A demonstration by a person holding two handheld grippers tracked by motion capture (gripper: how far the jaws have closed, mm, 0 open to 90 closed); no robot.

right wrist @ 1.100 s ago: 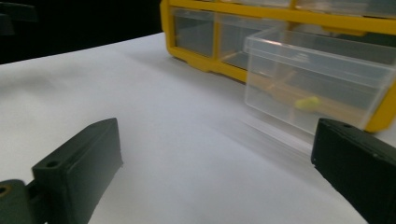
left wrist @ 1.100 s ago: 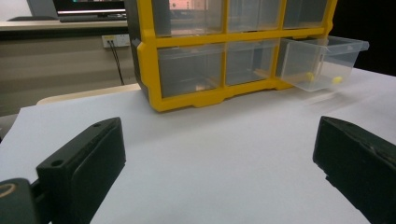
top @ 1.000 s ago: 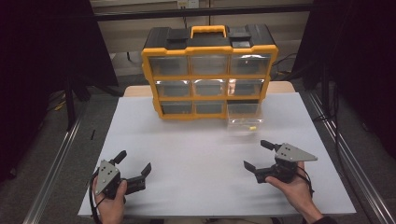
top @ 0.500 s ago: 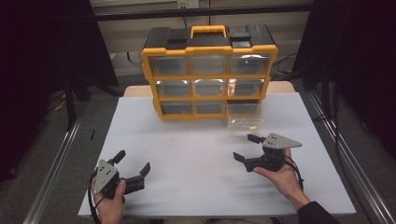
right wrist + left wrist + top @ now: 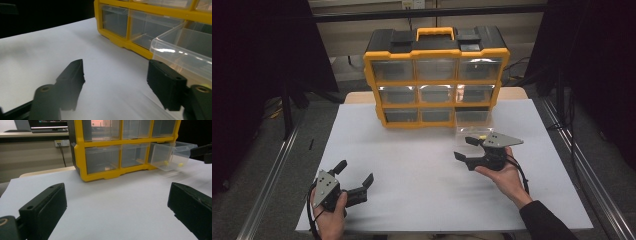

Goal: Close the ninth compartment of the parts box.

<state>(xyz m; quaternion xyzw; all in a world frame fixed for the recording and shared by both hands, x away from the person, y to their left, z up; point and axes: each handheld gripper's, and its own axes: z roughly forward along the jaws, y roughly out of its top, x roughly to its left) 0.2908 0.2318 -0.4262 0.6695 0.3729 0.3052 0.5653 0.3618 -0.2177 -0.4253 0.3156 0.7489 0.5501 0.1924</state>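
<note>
My right gripper (image 5: pixel 468 148) is just in front of the pulled-out clear drawer (image 5: pixel 473 131); jaws apart, just been closing, nothing between them. One jaw sits right beside the drawer's rim, contact unclear. Small yellow pieces (image 5: pixel 172 164) lie inside. The yellow organizer (image 5: pixel 436 80) stands behind on white table (image 5: pixel 422 165). My left gripper (image 5: pixel 355 181) rests open, well apart.

Open drawer (image 5: pixel 472 131) before right hand-held gripper (image 5: pixel 468 148)
</note>
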